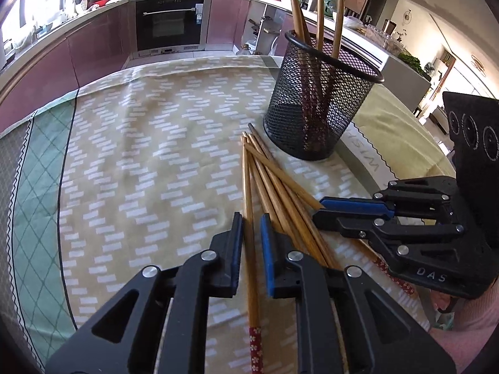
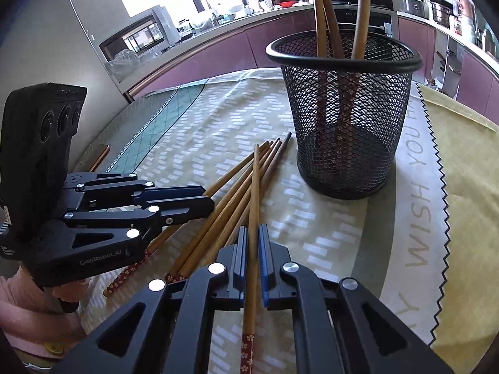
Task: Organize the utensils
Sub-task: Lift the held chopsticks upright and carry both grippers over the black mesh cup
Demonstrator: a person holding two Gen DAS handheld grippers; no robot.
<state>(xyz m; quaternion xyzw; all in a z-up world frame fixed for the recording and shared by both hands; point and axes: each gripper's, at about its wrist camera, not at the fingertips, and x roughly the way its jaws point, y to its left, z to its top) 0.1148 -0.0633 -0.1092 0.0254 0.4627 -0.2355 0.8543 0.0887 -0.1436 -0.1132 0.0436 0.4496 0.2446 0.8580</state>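
My left gripper (image 1: 252, 233), bottom centre of the left wrist view: jaws clamped narrow on one chopstick (image 1: 248, 205), its red flowered end toward the lower edge. My right gripper (image 2: 252, 243), bottom centre of the right wrist view: jaws also pinched on a single chopstick (image 2: 255, 193), tip pointing up the frame, red patterned end low. Each gripper shows in the other's view, at the side edge, low over the pile. Loose chopsticks (image 1: 280, 184) lie fanned on the counter's patterned cloth (image 1: 149, 143), mid-frame, tips converging just beside the base of the black mesh holder (image 1: 321, 99). Holder stands upright, upper right in the left view, upper centre-right in the right view, with several chopsticks in holder (image 2: 361, 15) leaning out the top. Beyond: kitchen cabinets (image 1: 93, 46) and oven (image 1: 170, 25) along the top.
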